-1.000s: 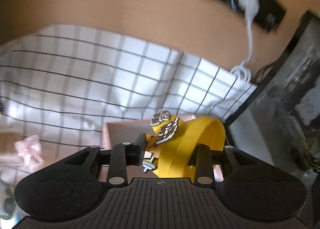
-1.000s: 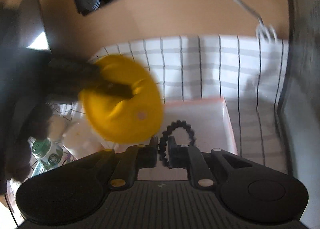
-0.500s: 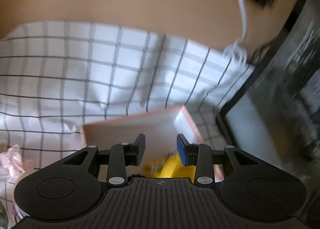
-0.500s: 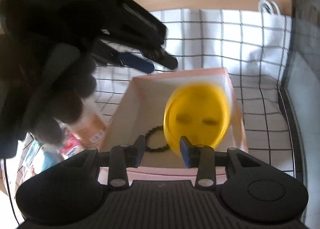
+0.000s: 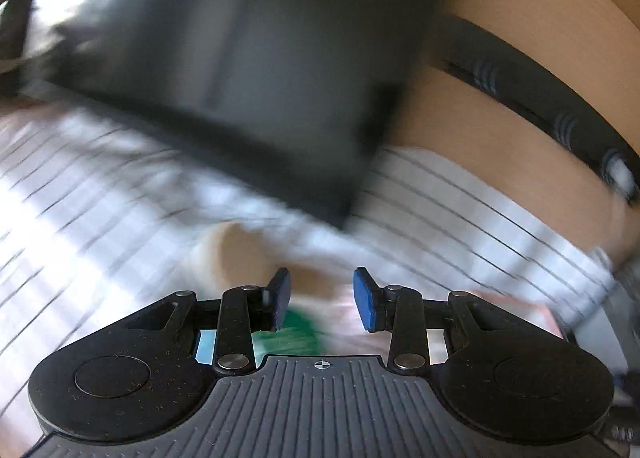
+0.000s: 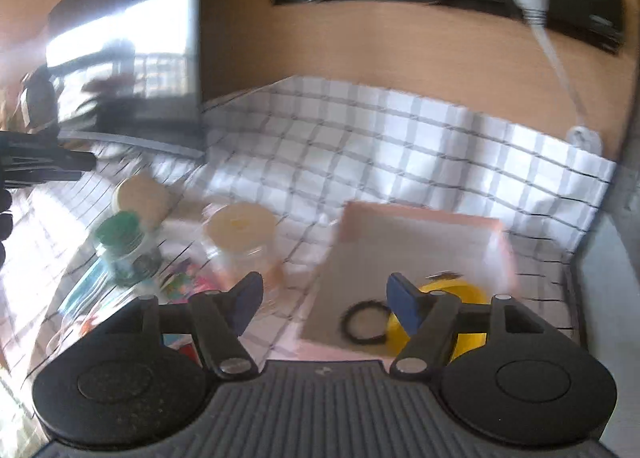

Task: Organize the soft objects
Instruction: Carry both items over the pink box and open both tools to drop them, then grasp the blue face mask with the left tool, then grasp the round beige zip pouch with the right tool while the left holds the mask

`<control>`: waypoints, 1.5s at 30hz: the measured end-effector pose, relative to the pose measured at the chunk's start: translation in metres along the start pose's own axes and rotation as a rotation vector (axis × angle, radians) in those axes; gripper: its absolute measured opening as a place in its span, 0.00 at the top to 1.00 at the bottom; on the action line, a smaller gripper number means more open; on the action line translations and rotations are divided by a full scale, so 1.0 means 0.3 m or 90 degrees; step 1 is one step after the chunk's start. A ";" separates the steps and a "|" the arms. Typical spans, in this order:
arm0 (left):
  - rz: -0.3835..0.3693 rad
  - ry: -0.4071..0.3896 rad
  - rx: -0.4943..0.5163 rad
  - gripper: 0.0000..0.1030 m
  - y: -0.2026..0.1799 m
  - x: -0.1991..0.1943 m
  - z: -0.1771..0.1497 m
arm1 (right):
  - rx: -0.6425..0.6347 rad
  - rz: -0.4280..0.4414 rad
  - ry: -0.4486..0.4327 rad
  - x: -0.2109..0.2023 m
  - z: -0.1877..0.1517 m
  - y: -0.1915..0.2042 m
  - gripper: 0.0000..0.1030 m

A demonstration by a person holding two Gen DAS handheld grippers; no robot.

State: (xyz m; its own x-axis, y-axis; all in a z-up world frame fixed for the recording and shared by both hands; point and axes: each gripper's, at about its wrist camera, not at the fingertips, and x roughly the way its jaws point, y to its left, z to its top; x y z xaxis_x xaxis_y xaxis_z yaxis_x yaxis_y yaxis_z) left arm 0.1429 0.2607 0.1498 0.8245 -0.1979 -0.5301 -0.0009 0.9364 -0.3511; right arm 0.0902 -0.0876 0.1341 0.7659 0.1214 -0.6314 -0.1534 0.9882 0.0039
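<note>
Checked white cloth (image 5: pixel 460 193) covers the desk, smeared by blur in the left wrist view, with a dark monitor (image 5: pixel 224 69) looming over its far left corner. The left gripper (image 5: pixel 321 296) hangs with its blue pads apart and nothing between them. Just beyond the pads sit a pale round lid (image 5: pixel 236 254) and a smear of green, most likely a jar cap, though the blur keeps me from being sure. A pink edge of the box (image 5: pixel 516 304) peeks in at the right.

From the right wrist view the cloth (image 6: pixel 360 129) is sharper. The right gripper (image 6: pixel 322 300) has just been opening, and its jaws stand wide and released with nothing gripped. Behind its right finger, the yellow rubber ring (image 6: pixel 456 294) lies inside the shallow pink box (image 6: pixel 416 234) near the cloth's right edge, with the black hair tie (image 6: pixel 366 322) beside it at the box's near side. To the left of the box stand a clear jar with a cream lid (image 6: pixel 240 225) and a green-capped jar (image 6: pixel 124 246), over colourful clutter.

I'd say two soft things are now boxed and the drop-off step is finished. The next move calls for picking another soft item out of that left-hand clutter, avoiding the hard jars.
</note>
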 end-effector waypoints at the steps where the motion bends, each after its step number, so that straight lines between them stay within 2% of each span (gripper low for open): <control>1: 0.016 -0.004 -0.024 0.63 0.056 -0.016 -0.008 | -0.018 0.004 0.015 0.013 -0.005 0.036 0.33; 4: 0.061 -0.005 -0.064 0.63 0.199 -0.045 -0.073 | -0.067 0.009 0.065 0.064 -0.027 0.141 0.33; 6: 0.084 0.024 -0.089 0.63 0.281 -0.038 -0.127 | -0.090 0.021 0.099 0.092 -0.045 0.199 0.33; 8: 0.090 0.067 -0.100 0.63 0.333 -0.024 -0.166 | -0.117 0.028 0.113 0.103 -0.060 0.259 0.33; 10: 0.087 0.083 -0.088 0.64 0.365 -0.022 -0.192 | -0.138 0.026 0.112 0.101 -0.070 0.310 0.33; 13: 0.018 0.090 -0.051 0.63 0.341 -0.008 -0.201 | -0.153 0.028 0.121 0.103 -0.084 0.366 0.33; 15: -0.010 0.111 0.006 0.63 0.301 0.027 -0.197 | -0.159 0.029 0.131 0.108 -0.092 0.391 0.33; 18: 0.027 0.135 0.056 0.63 0.266 0.107 -0.201 | -0.164 0.025 0.138 0.109 -0.101 0.410 0.33; 22: 0.041 0.162 0.048 0.63 0.267 0.191 -0.193 | -0.150 0.018 0.147 0.111 -0.111 0.402 0.33; 26: 0.015 0.190 0.044 0.63 0.272 0.253 -0.181 | -0.123 0.005 0.161 0.116 -0.121 0.368 0.33; 28: 0.016 0.209 0.079 0.63 0.251 0.278 -0.188 | -0.112 -0.002 0.161 0.116 -0.118 0.354 0.33; 30: 0.025 0.205 0.132 0.63 0.219 0.285 -0.200 | -0.110 -0.003 0.158 0.114 -0.106 0.349 0.33; 33: 0.040 0.209 0.202 0.63 0.179 0.291 -0.209 | -0.130 0.012 0.143 0.105 -0.039 0.357 0.33; 36: 0.046 0.223 0.261 0.61 0.153 0.297 -0.214 | -0.168 0.027 0.098 0.093 0.106 0.399 0.33; 39: 0.045 0.233 0.280 0.58 0.154 0.297 -0.205 | -0.190 0.050 0.057 0.097 0.294 0.465 0.32; 41: 0.051 0.241 0.272 0.47 0.166 0.306 -0.195 | -0.185 0.097 0.072 0.130 0.426 0.514 0.26; 45: 0.065 0.241 0.235 0.45 0.192 0.315 -0.175 | -0.147 0.173 0.170 0.270 0.616 0.591 0.25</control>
State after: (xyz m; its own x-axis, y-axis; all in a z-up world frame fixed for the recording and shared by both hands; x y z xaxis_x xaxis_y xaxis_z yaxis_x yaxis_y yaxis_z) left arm 0.1911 0.2806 0.0389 0.5693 -0.1279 -0.8121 0.1850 0.9824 -0.0251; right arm 0.2403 0.1149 0.2269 0.4959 0.3150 -0.8093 -0.4849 0.8735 0.0428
